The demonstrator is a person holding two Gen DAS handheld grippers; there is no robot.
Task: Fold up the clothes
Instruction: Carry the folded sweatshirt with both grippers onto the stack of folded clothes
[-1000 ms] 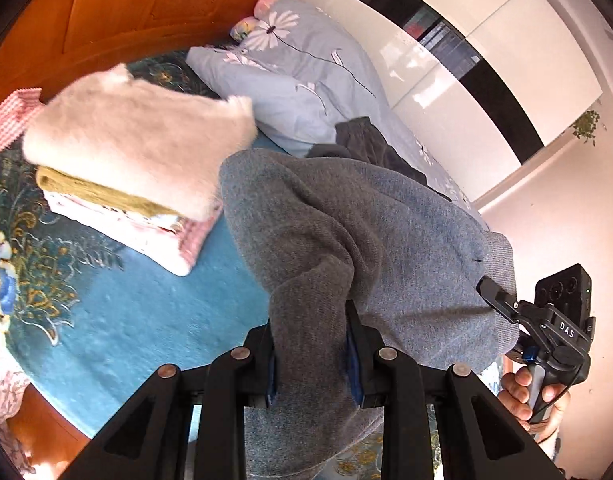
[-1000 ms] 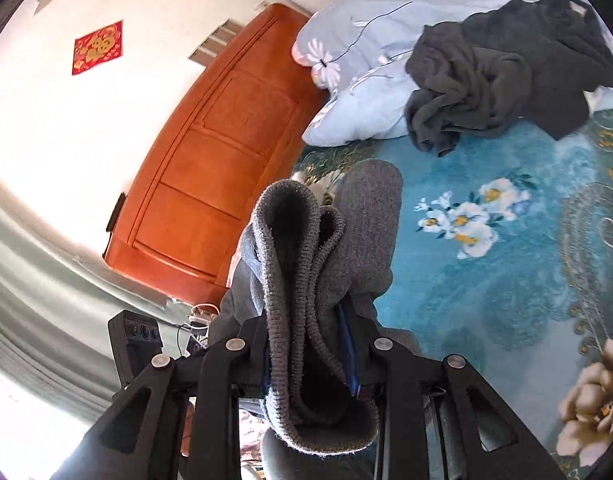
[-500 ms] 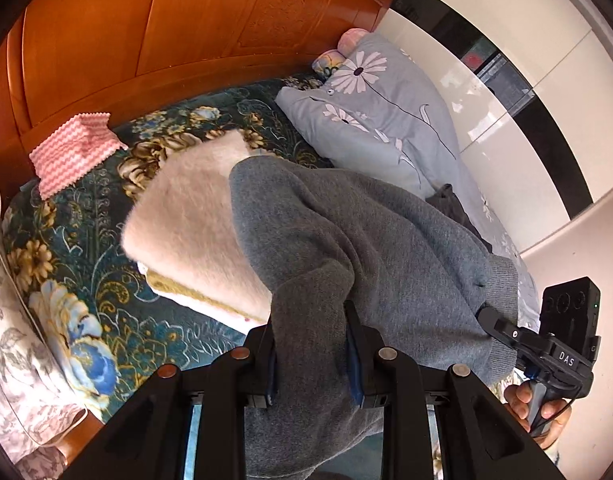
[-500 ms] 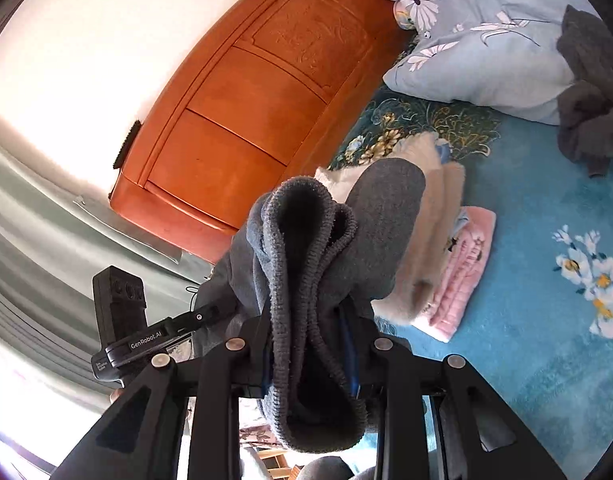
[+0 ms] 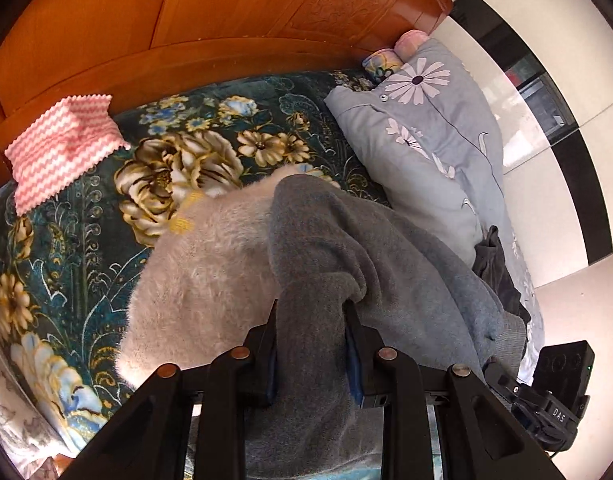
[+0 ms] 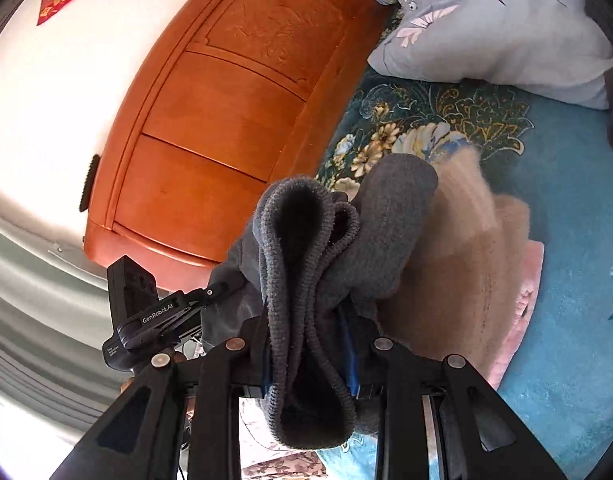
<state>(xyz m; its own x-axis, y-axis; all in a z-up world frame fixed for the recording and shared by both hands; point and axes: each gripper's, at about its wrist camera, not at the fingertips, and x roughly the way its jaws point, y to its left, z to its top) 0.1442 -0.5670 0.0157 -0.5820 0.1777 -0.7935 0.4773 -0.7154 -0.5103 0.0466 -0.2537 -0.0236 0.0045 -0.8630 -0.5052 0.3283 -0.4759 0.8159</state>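
Note:
A folded grey knit sweater hangs between both grippers. My left gripper is shut on one end of it. My right gripper is shut on the other end, a ribbed hem bunched between the jaws. The sweater is held over a stack of folded clothes topped by a fluffy cream garment, which also shows in the right wrist view with a pink garment under it. The sweater's far edge lies over the cream top.
The stack sits on a blue floral bedspread against an orange wooden headboard. A pink zigzag cloth lies by the headboard. A pale blue flowered pillow and a dark crumpled garment lie to the right.
Both grippers have carried the grey sweater toward the headboard, from beside the stack to over it. The sweater now covers part of the cream garment. Both grips stayed shut.

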